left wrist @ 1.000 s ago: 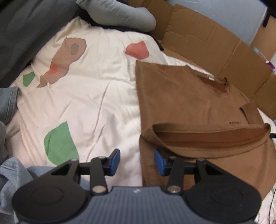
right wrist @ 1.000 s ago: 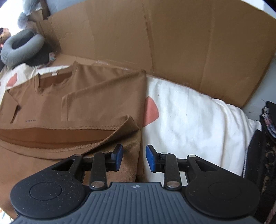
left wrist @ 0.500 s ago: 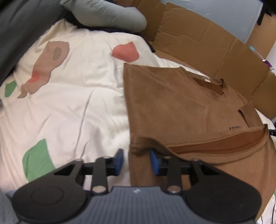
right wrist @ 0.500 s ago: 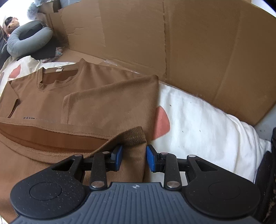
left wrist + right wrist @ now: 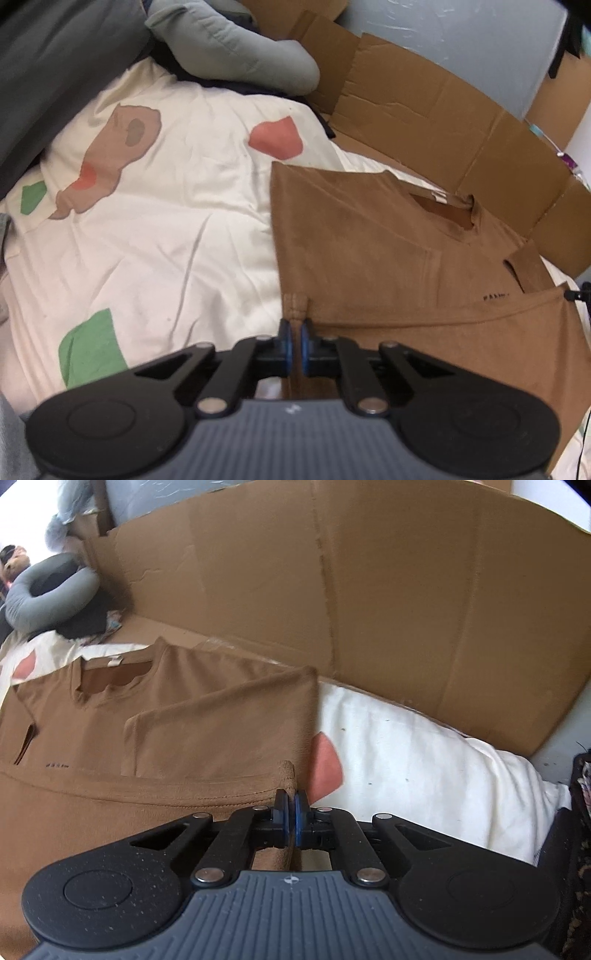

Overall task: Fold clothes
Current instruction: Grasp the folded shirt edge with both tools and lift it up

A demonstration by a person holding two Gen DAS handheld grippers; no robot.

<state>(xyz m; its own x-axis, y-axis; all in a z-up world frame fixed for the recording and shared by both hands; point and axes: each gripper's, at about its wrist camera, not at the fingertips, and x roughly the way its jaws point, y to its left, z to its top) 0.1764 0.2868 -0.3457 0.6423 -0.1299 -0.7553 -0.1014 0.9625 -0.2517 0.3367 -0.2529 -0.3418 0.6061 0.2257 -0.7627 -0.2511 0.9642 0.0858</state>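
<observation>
Open cream bedsheet [image 5: 177, 236] leftward; cardboard wall [image 5: 369, 602] close behind shirt [image 5: 207, 716]

Left gripper [image 5: 294, 341] has just closed its jaws, blue fingers [image 5: 283, 345] pinching a bunched corner of the brown t-shirt [image 5: 388, 266] hem. Shirt lies on a cream bedsheet [image 5: 177, 236] with green, red and tan patches, neckline towards the cardboard wall [image 5: 443, 122]. Grey pillow [image 5: 240, 51] at the far end.
</observation>
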